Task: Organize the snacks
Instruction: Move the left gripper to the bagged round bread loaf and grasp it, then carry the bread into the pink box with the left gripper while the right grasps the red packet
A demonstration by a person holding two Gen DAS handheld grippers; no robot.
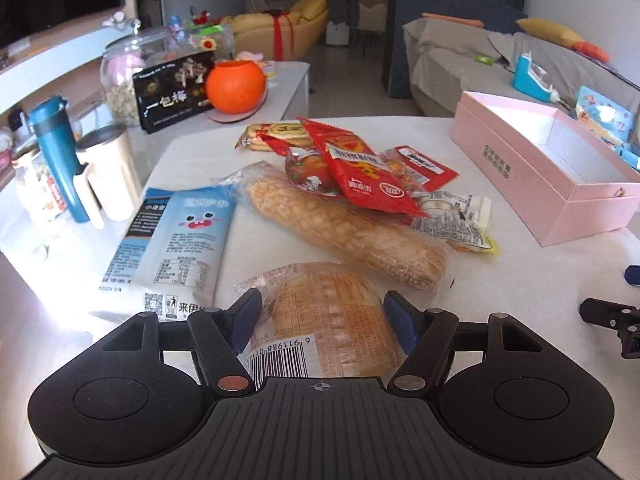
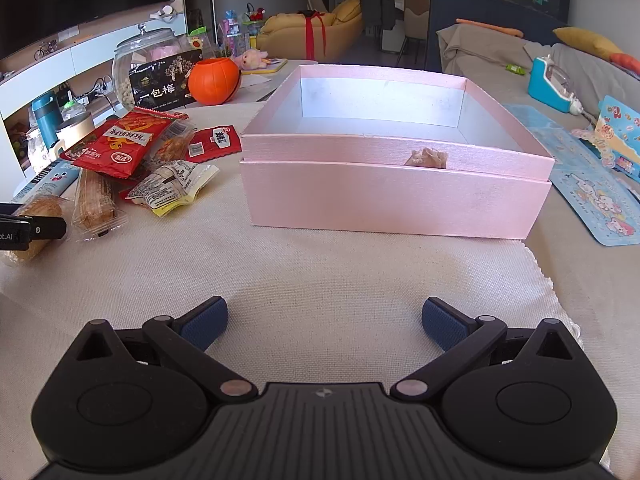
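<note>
My left gripper [image 1: 322, 312] is open, its blue pads on either side of a clear-wrapped bread packet [image 1: 324, 320] on the white cloth. Beyond it lie a long bread roll [image 1: 344, 228], a blue-white snack bag [image 1: 176, 240], red snack packets [image 1: 360, 176] and a biscuit pack [image 1: 276, 134]. The open pink box [image 1: 552, 168] stands at the right. My right gripper [image 2: 324, 322] is open and empty above the cloth, facing the pink box [image 2: 392, 196], which looks empty inside. The snack pile [image 2: 132, 160] lies to its left, and the left gripper's edge [image 2: 28, 232] shows there.
A teal bottle [image 1: 60, 160] and a cream mug [image 1: 108, 172] stand at the left. A glass jar [image 1: 128, 76], a black packet [image 1: 176, 88] and an orange pumpkin pot [image 1: 236, 86] are behind. A sofa [image 1: 500, 60] and a cartoon mat [image 2: 592, 184] are to the right.
</note>
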